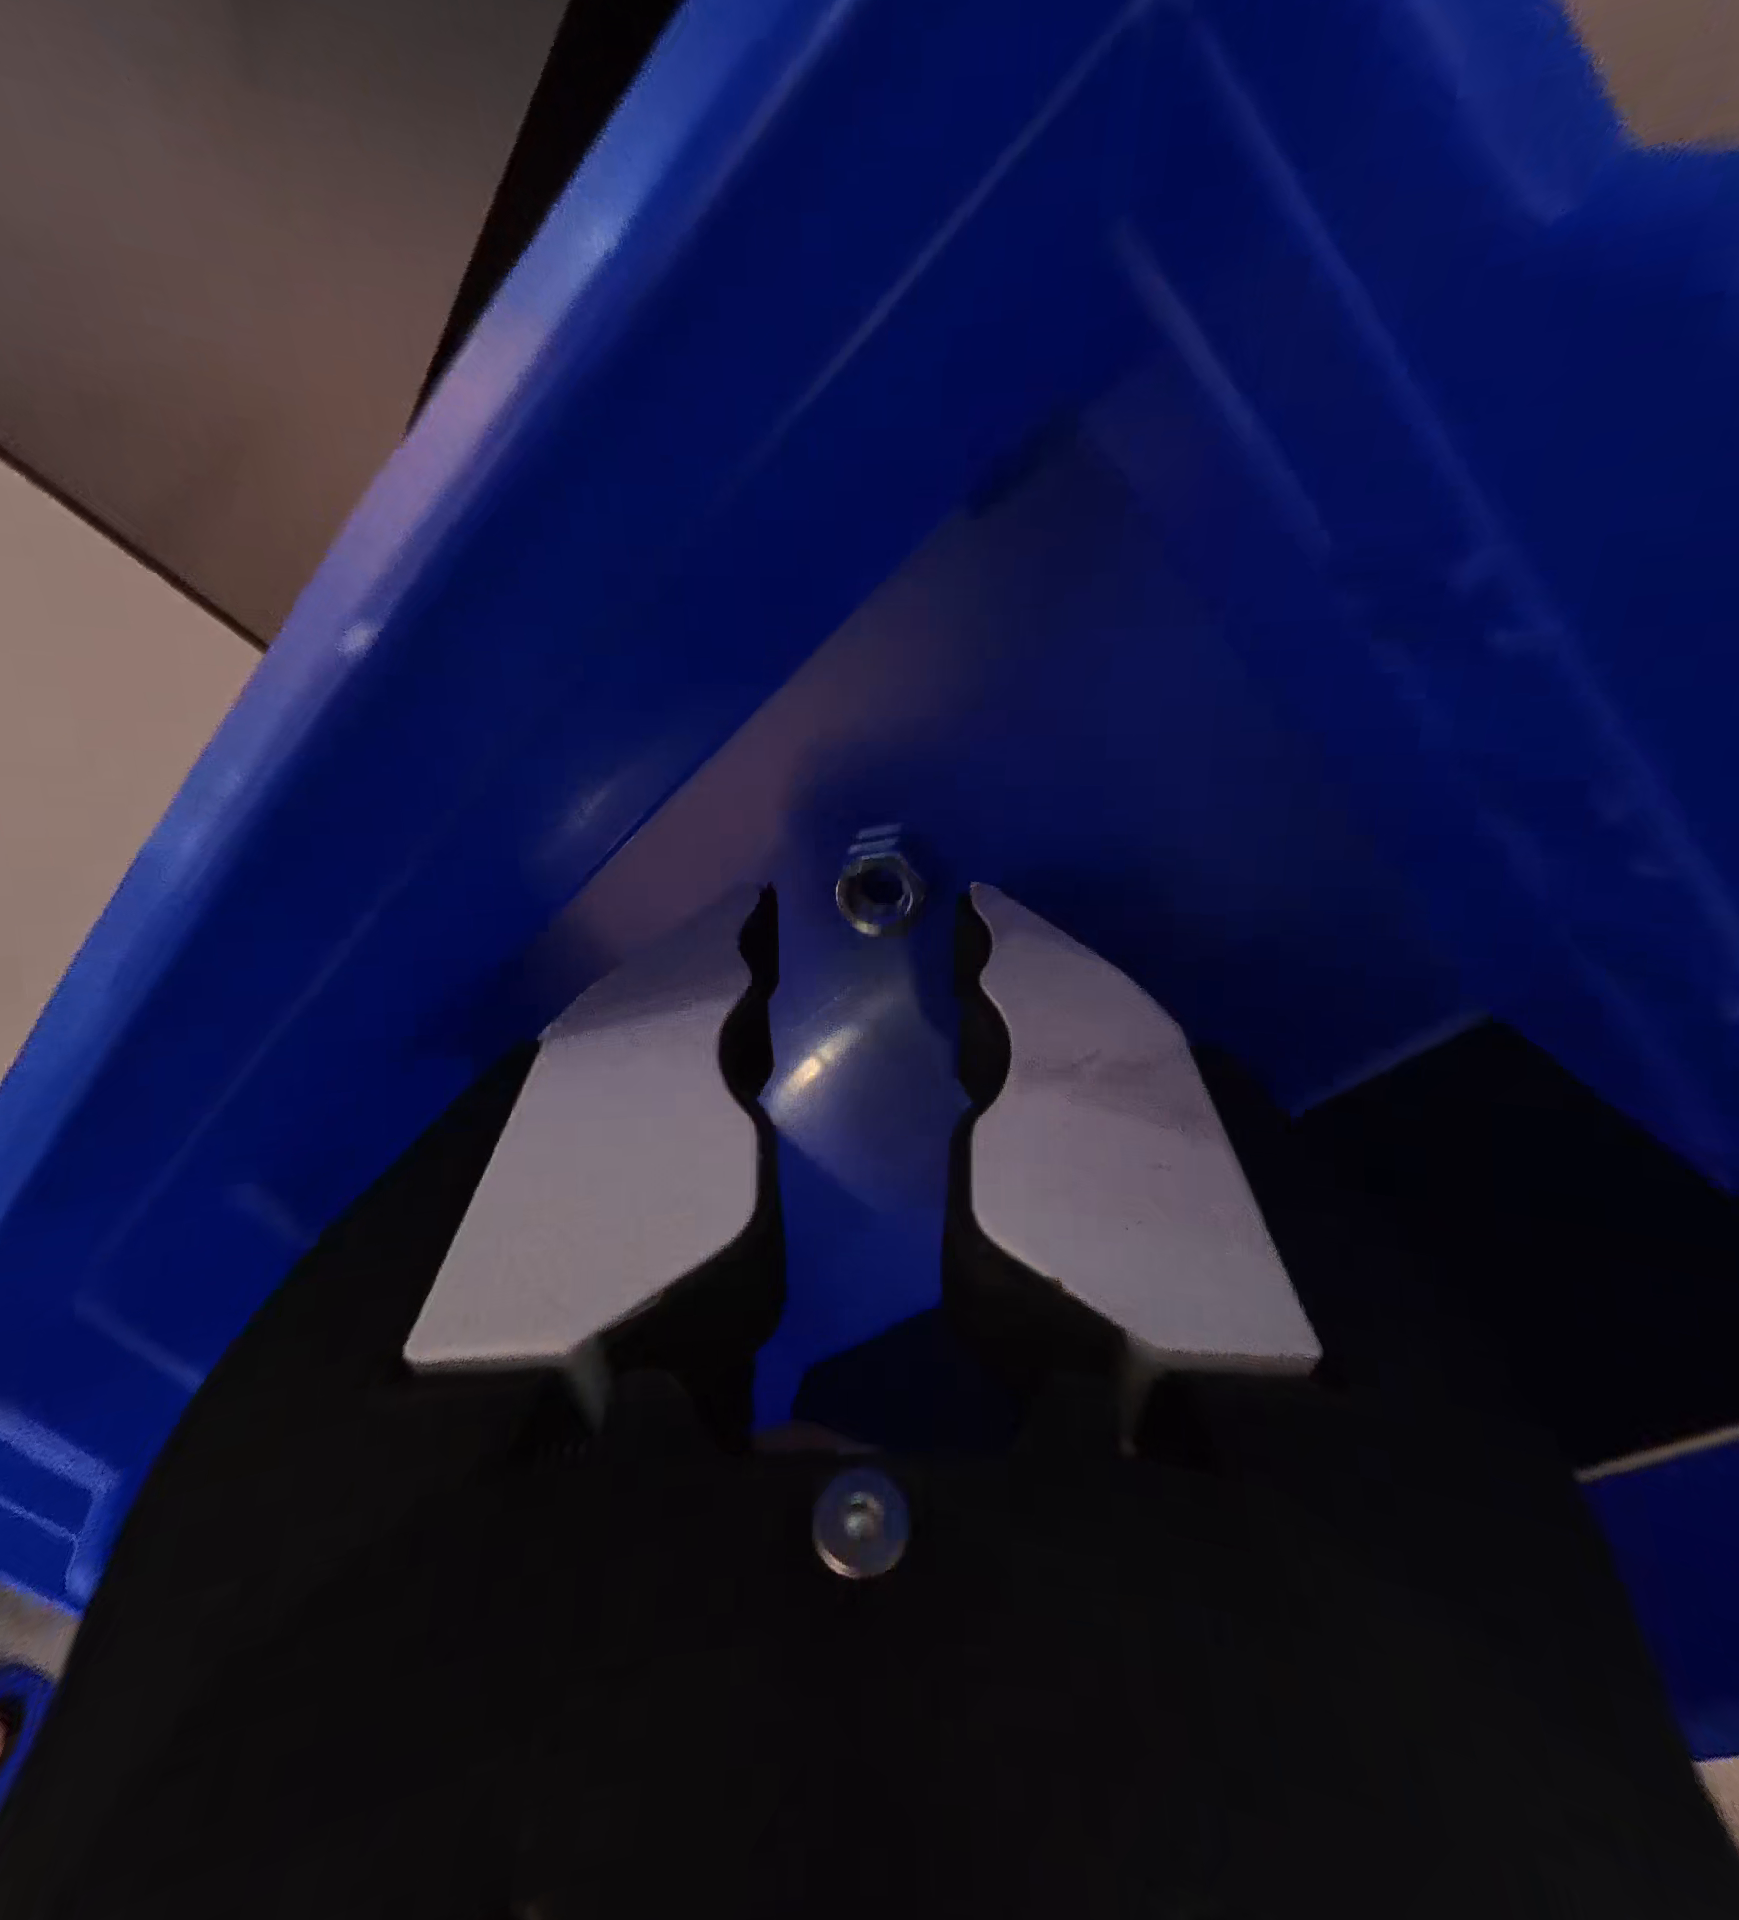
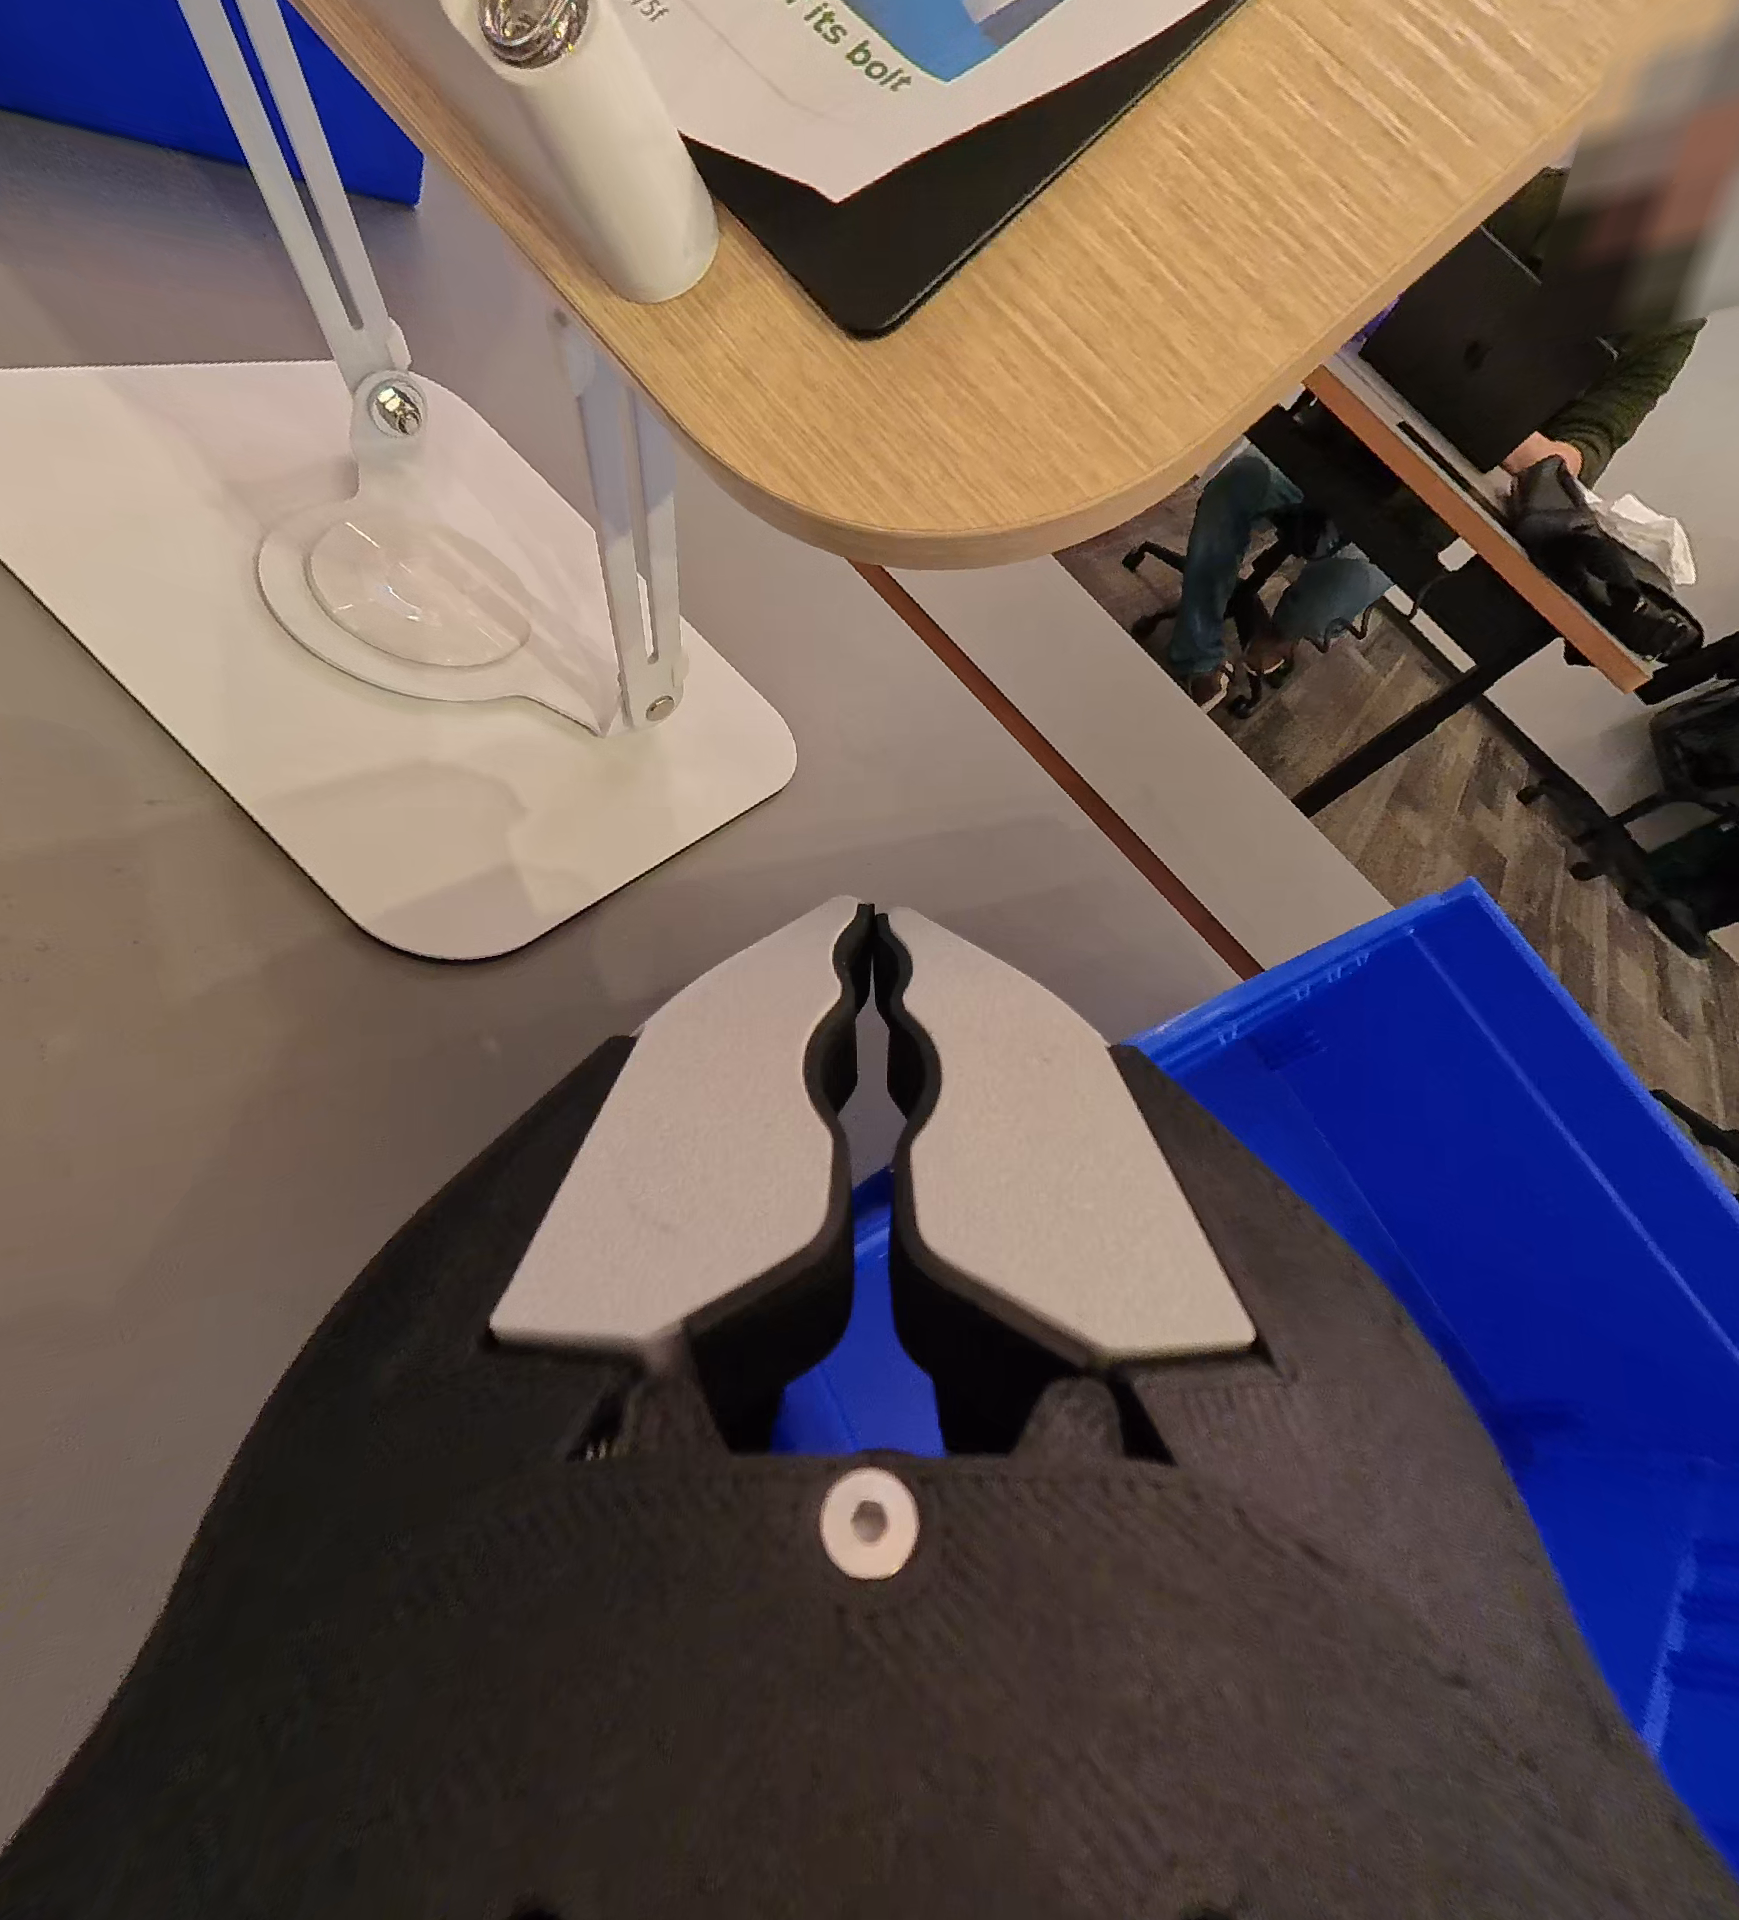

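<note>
A white flat-based stand (image 2: 491, 831) with thin metal arms and a clear lens rests on the grey tabletop (image 2: 117, 1195). Above it hangs a rounded light-wood shelf (image 2: 1104, 343) (carrying a printed sheet (image 2: 906, 83) on a black board (image 2: 906, 260)). Patterned carpet (image 2: 1467, 831) lies beyond.

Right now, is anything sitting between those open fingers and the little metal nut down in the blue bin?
Nothing visible does. The nut lies on the blue bin floor between the tips of the left gripper, whose fingers stand apart, with only bare blue plastic around it.
</note>
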